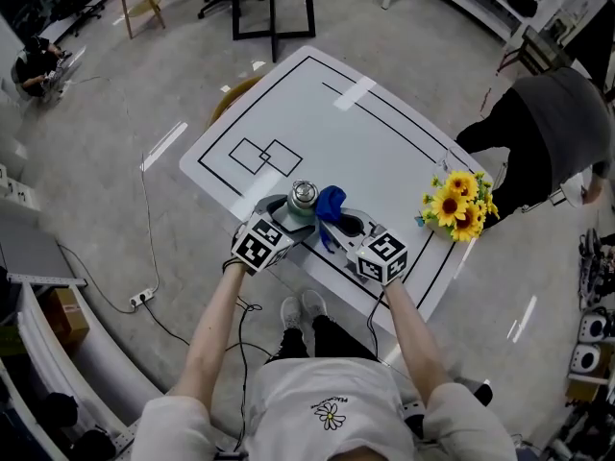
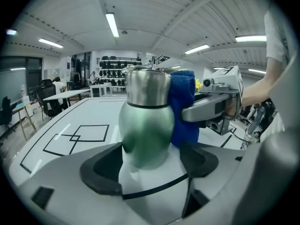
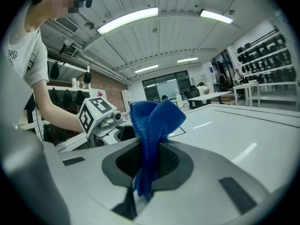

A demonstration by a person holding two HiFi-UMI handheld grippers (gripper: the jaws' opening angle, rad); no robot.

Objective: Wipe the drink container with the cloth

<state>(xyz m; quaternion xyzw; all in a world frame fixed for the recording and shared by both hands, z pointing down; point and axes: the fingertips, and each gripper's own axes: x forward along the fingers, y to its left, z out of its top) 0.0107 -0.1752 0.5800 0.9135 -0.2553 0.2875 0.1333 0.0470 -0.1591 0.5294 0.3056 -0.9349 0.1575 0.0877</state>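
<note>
Drink container (image 2: 143,125) stands between left tongs (image 2: 150,165) — cloth (image 2: 183,108) alongside.

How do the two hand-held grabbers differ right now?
The left gripper has its jaws wide apart with the green bottle between them and a gap beside one pad; the right gripper has its jaws shut on the blue cloth. The left flanks something rigid and upright; the right pinches something soft and bunched. Both are grey two-jaw tools.

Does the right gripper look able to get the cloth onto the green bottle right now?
Likely yes. The right gripper, clamping the cloth, is right beside the bottle, and the left gripper has its jaws apart, flanking only the bottle's base.
</note>
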